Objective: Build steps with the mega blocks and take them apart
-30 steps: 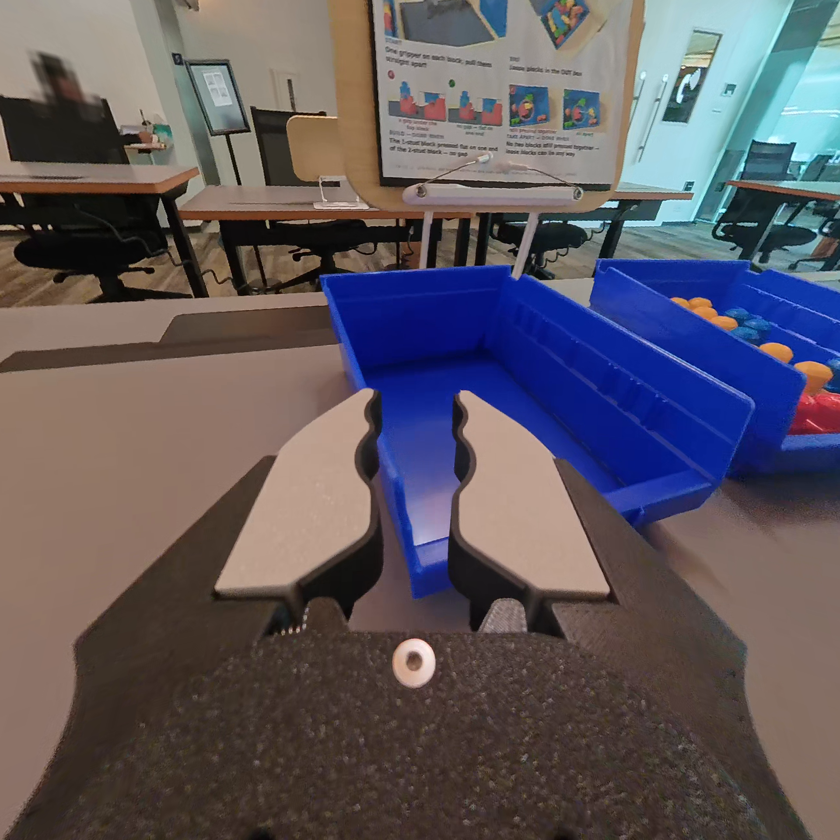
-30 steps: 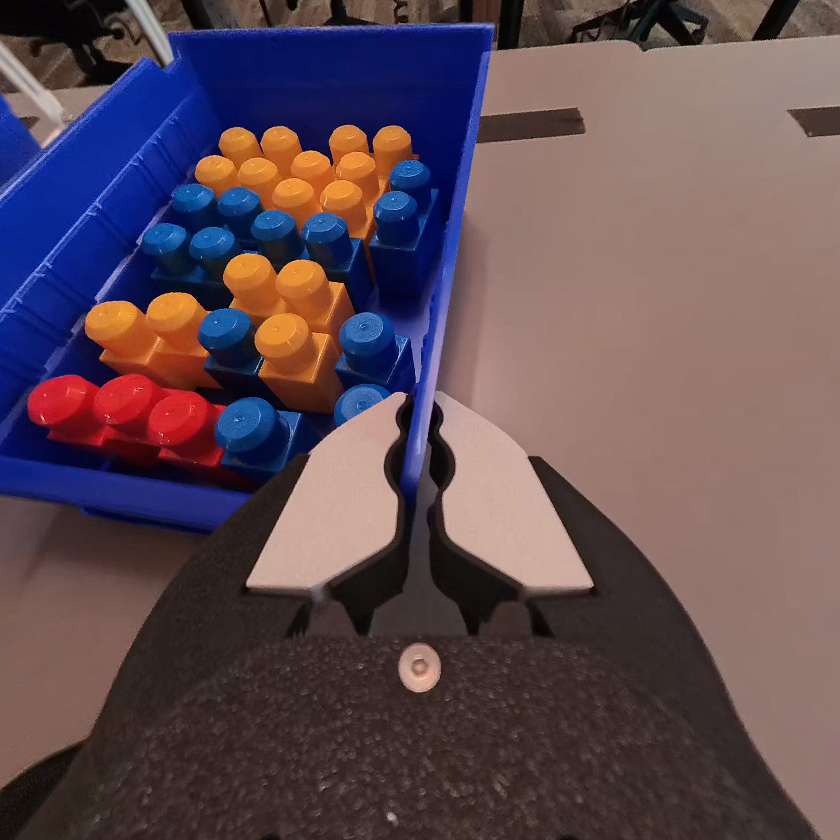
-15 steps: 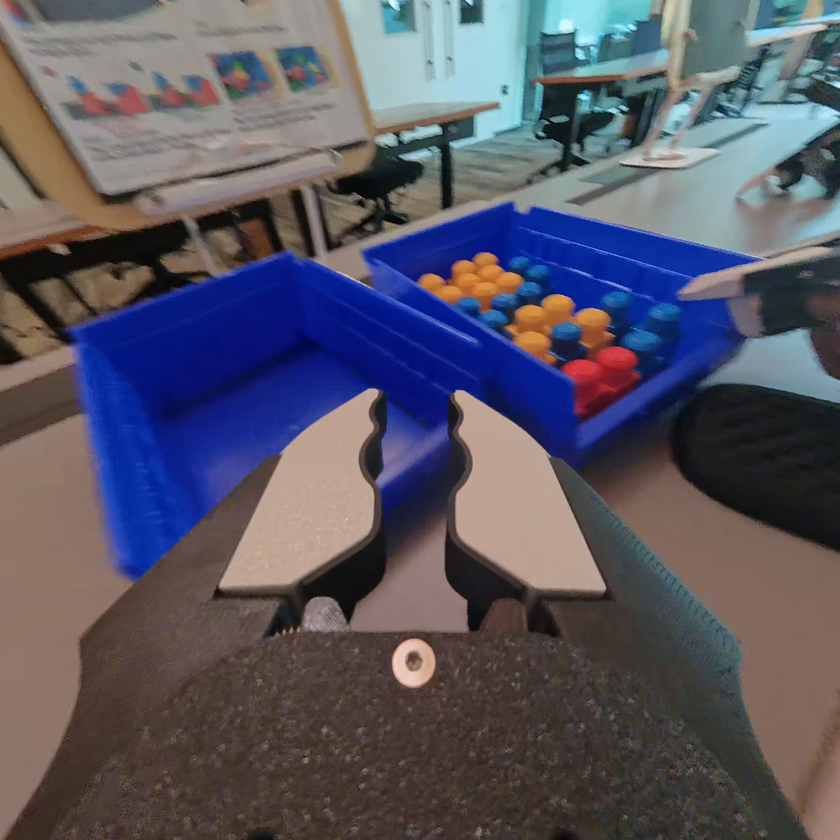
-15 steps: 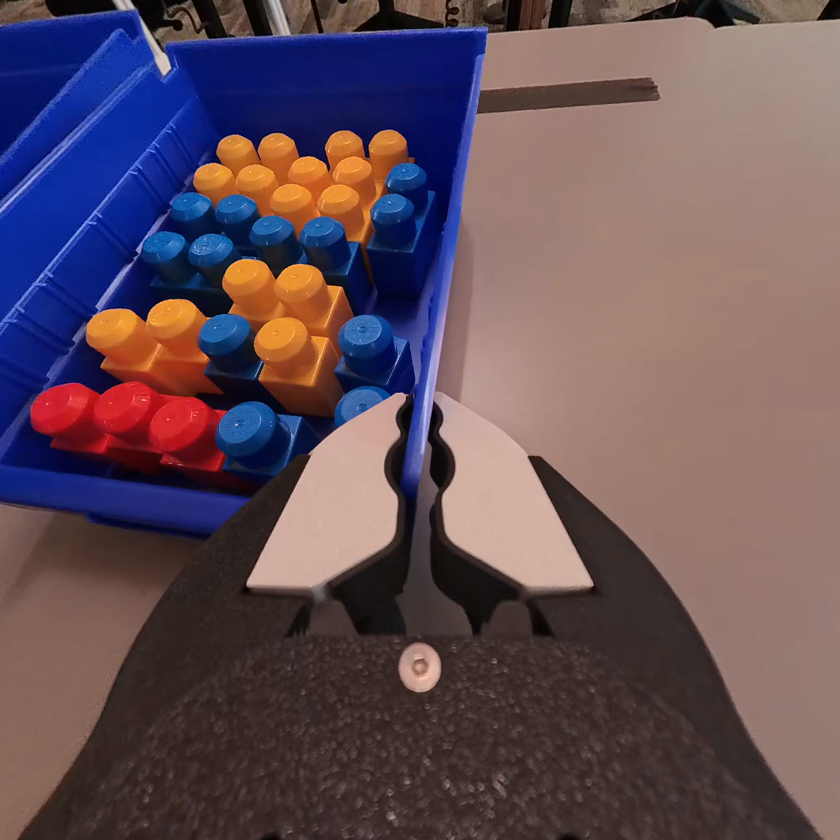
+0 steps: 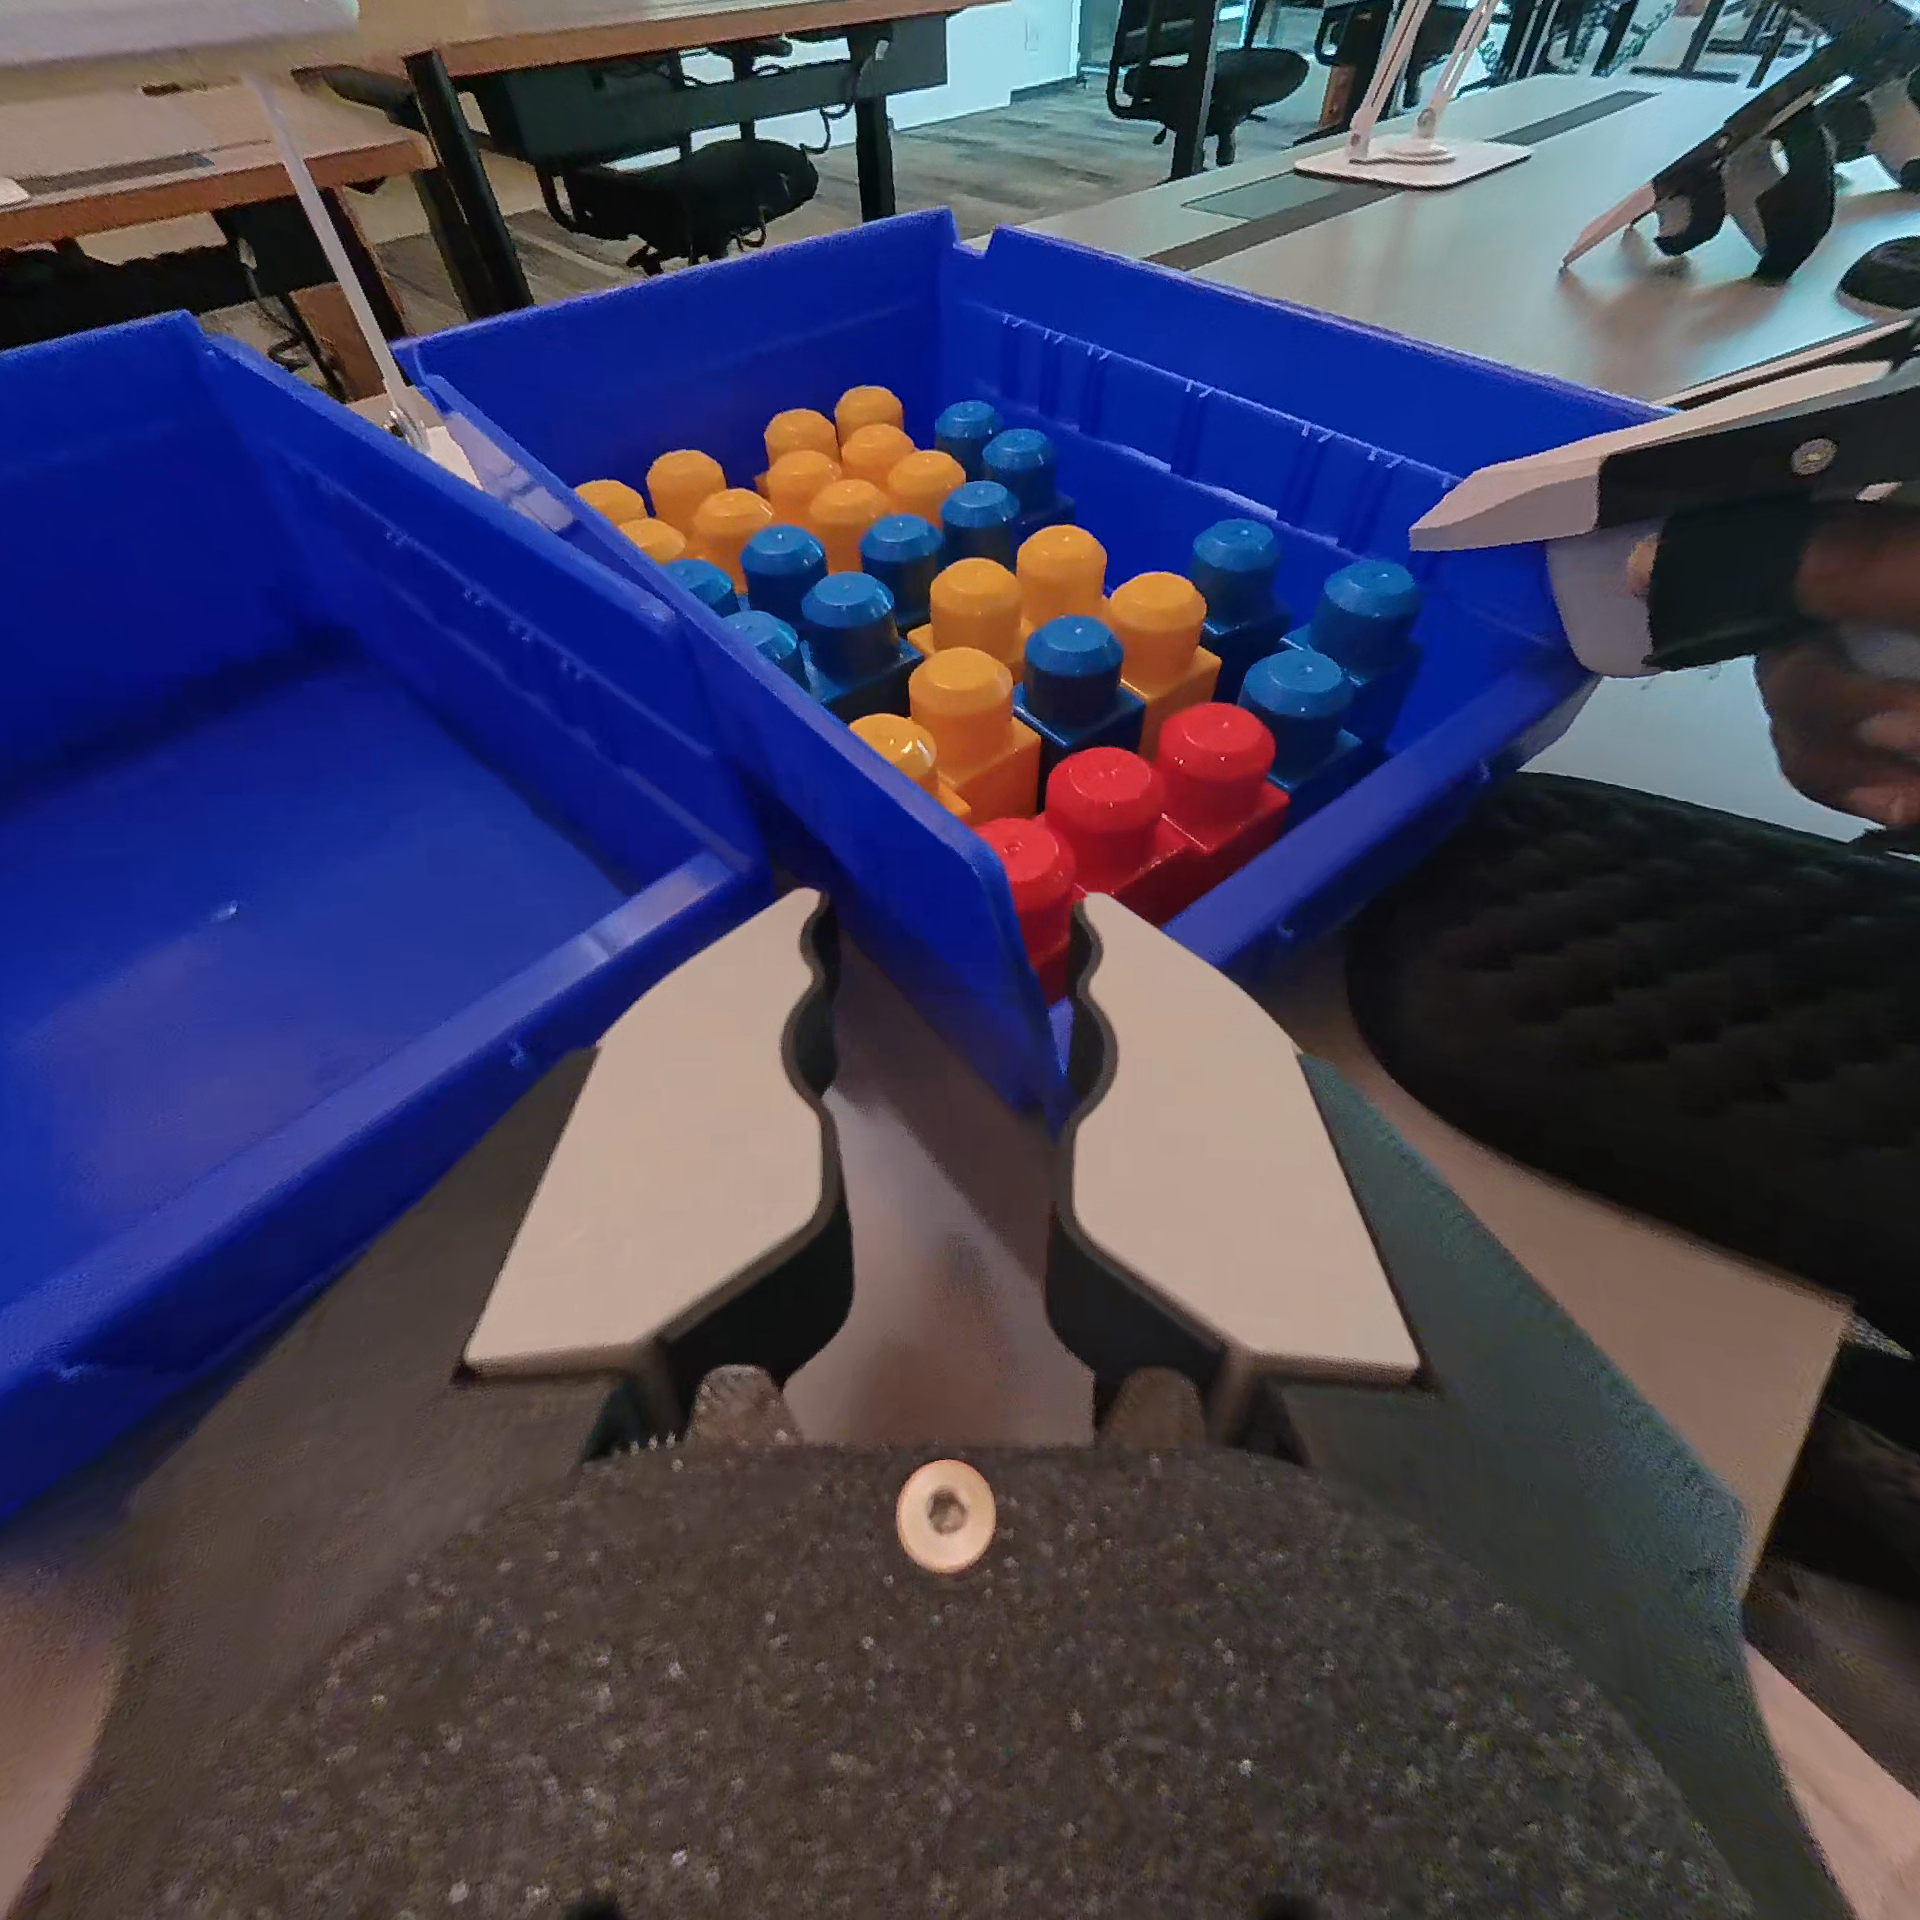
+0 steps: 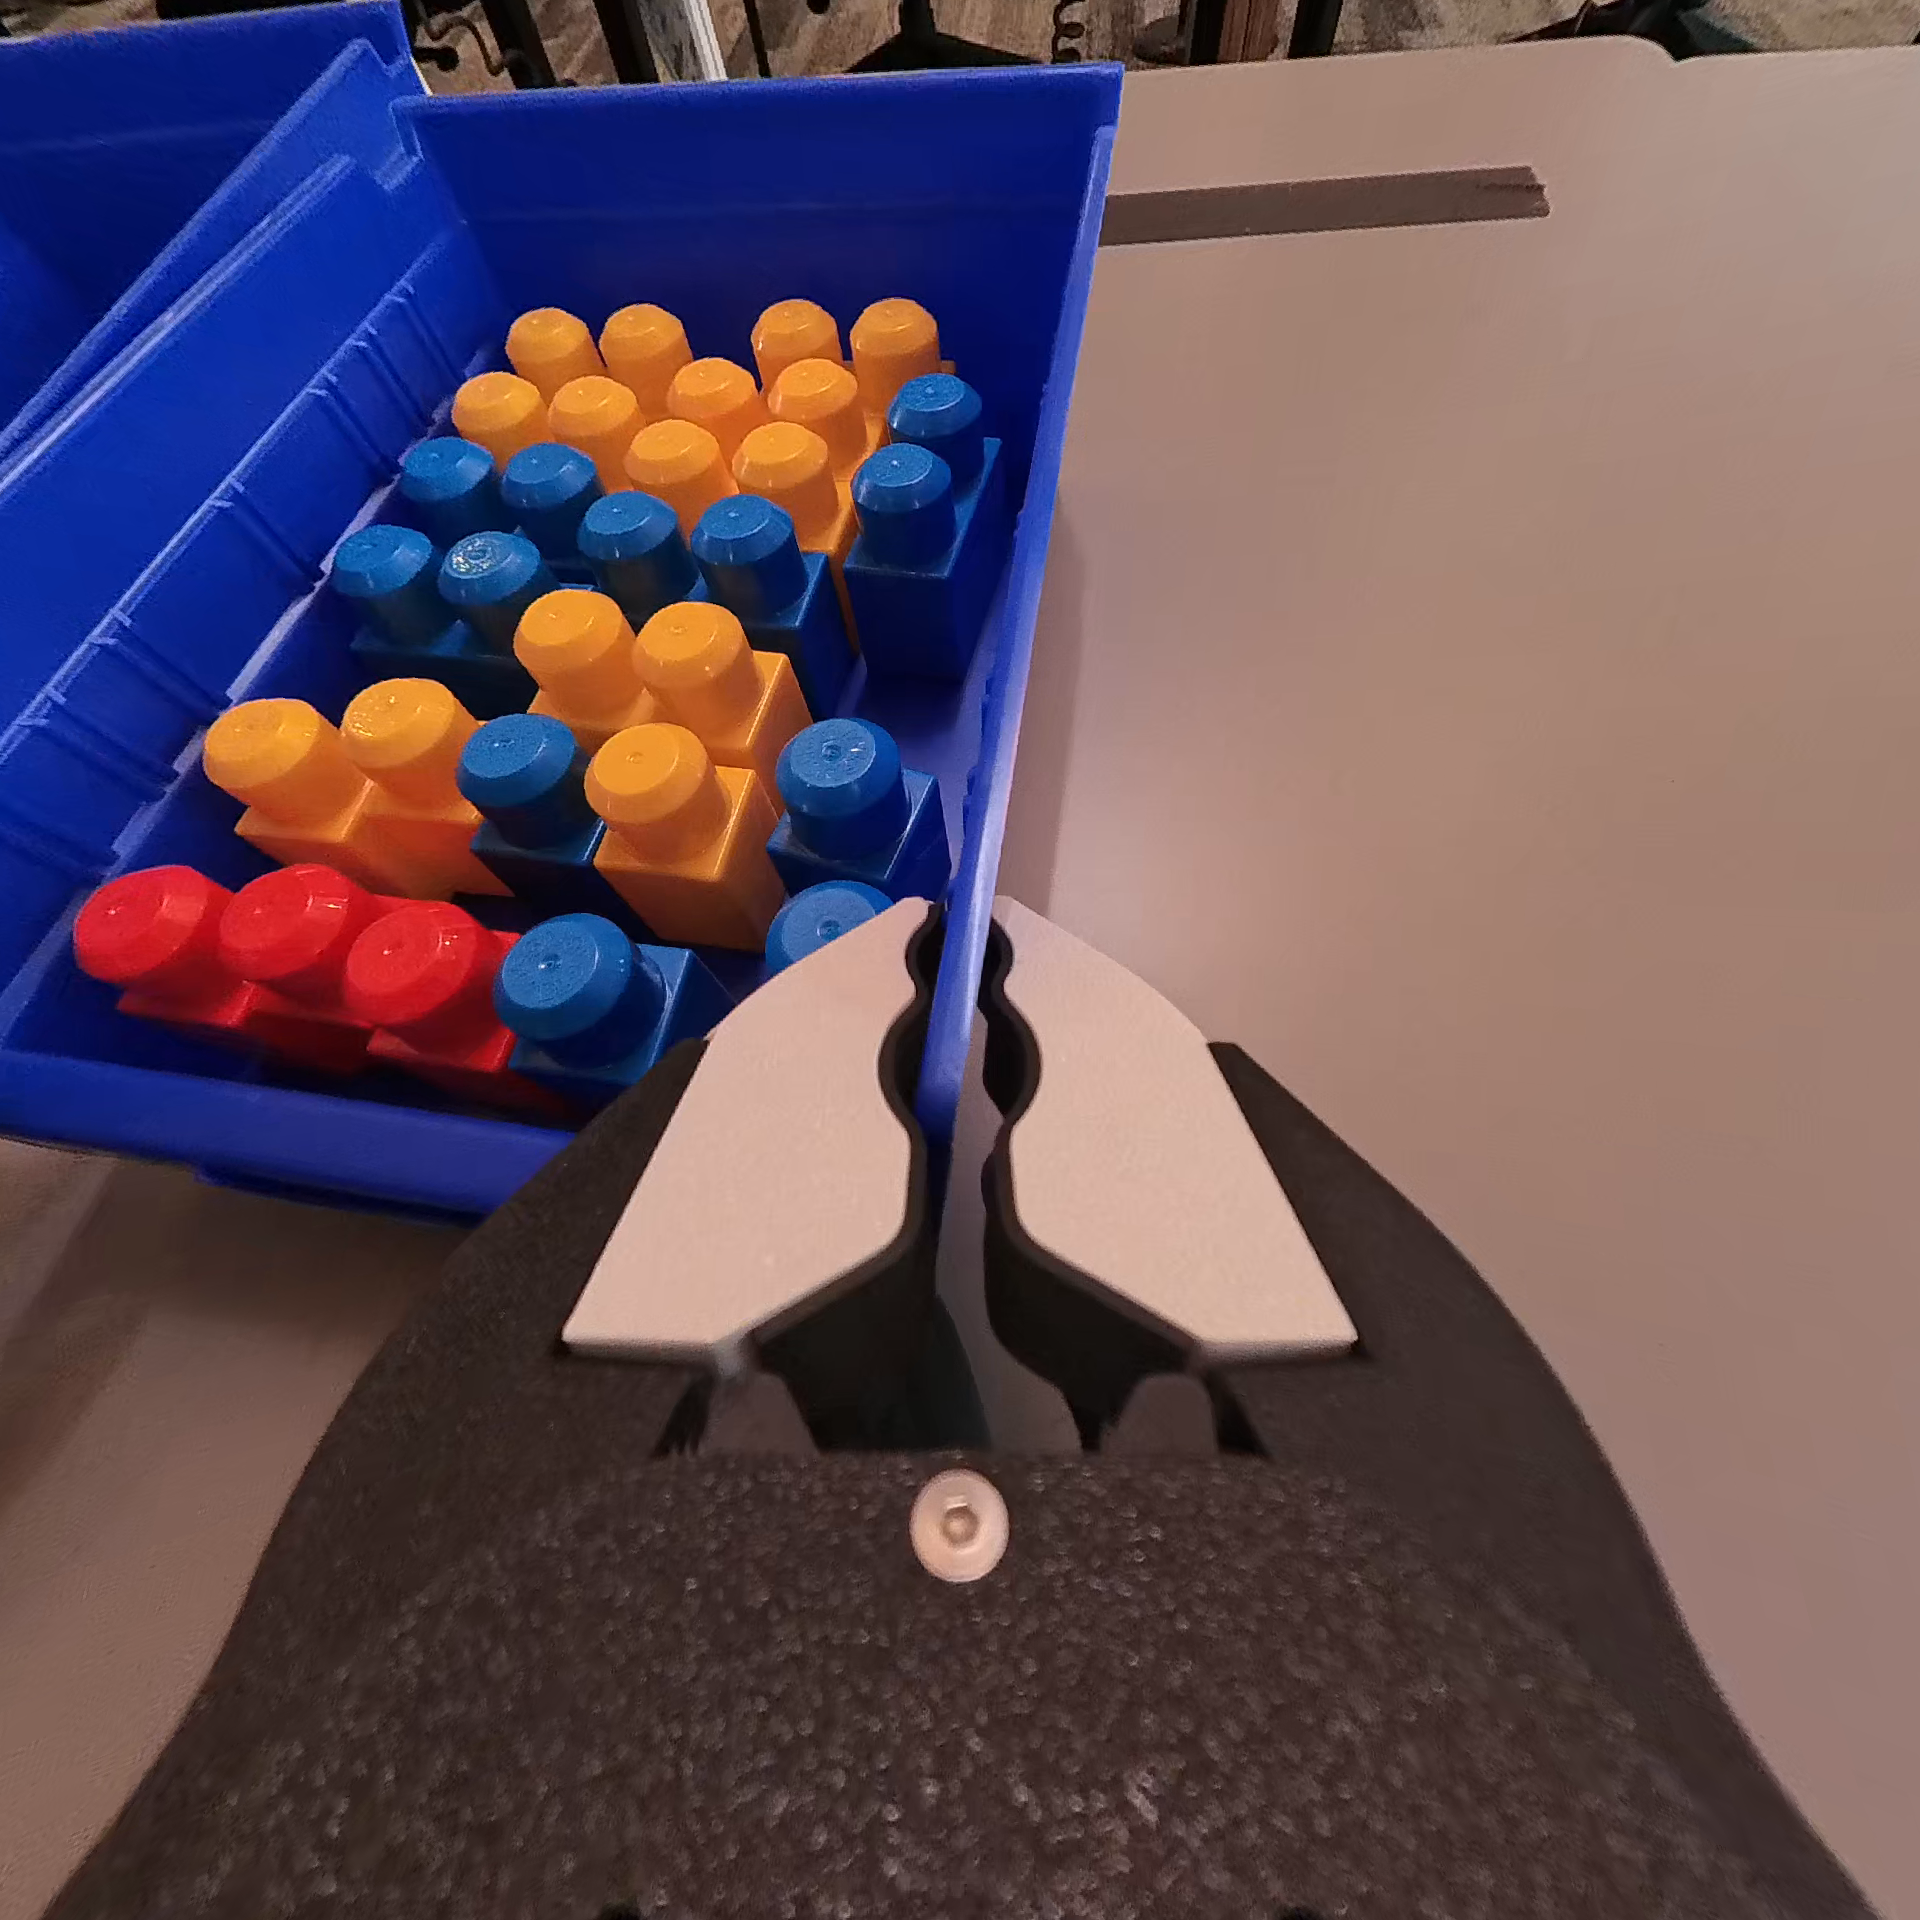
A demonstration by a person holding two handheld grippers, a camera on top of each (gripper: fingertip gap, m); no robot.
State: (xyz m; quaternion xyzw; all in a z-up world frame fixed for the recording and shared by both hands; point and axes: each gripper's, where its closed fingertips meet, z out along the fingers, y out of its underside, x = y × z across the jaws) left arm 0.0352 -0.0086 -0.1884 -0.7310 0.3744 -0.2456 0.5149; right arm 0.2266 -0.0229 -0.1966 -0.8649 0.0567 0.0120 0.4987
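Note:
A blue bin (image 5: 1195, 416) holds several orange, blue and red mega blocks, all standing stud up. A red three-stud block (image 5: 1143, 821) lies at its near end, also in the right wrist view (image 6: 301, 966). My left gripper (image 5: 945, 935) is open, with the bin's near left corner between its fingers. My right gripper (image 6: 961, 935) is shut on the right side wall of the bin (image 6: 1049, 416), near the front corner. It also shows in the left wrist view (image 5: 1507, 509), held by a hand.
An empty blue bin (image 5: 260, 883) stands right beside the full one on the left, seen too in the right wrist view (image 6: 156, 125). The grey table (image 6: 1455, 727) lies to the right of the bins. Office desks and chairs stand behind.
My left gripper swung right from the empty bin to the full bin's near left corner and opened a little wider. My right gripper kept its hold on the bin wall.

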